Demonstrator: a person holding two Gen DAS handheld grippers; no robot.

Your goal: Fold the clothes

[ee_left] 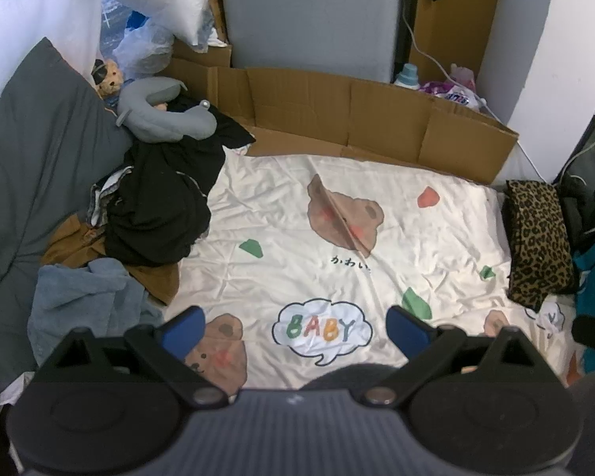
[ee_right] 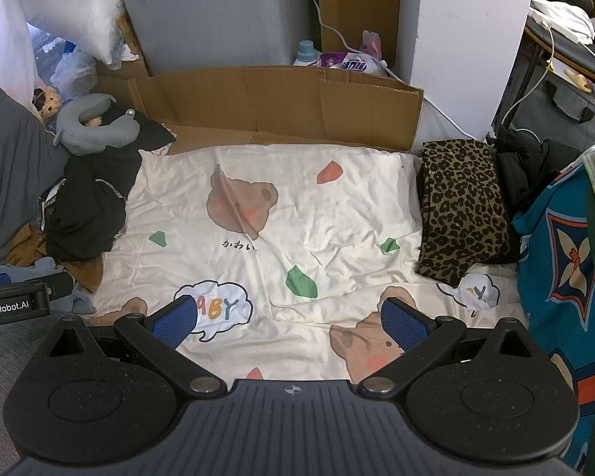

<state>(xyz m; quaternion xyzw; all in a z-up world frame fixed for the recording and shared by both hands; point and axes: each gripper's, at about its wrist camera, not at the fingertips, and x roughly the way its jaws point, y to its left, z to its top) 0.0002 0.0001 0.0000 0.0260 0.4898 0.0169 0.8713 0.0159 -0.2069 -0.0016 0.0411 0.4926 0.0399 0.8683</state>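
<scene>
A heap of unfolded clothes lies at the left of a cream printed sheet (ee_left: 297, 230): a black garment (ee_left: 158, 206) on top, a brown one (ee_left: 83, 246) under it, a blue one (ee_left: 87, 297) nearest. A folded leopard-print garment (ee_right: 460, 206) rests at the sheet's right edge. My left gripper (ee_left: 295, 327) hangs open above the sheet's near part, over the "BABY" print, holding nothing. My right gripper (ee_right: 289, 321) is likewise open and empty above the sheet. The left gripper's side (ee_right: 16, 297) shows at the left edge of the right wrist view.
A low cardboard wall (ee_left: 357, 115) borders the sheet's far side, with detergent bottles (ee_right: 337, 59) behind it. A grey cushion (ee_left: 27, 150), a grey neck pillow (ee_left: 158, 115) and a small teddy bear (ee_left: 109, 75) sit at the left. A teal patterned cloth (ee_right: 555, 261) lies at the right.
</scene>
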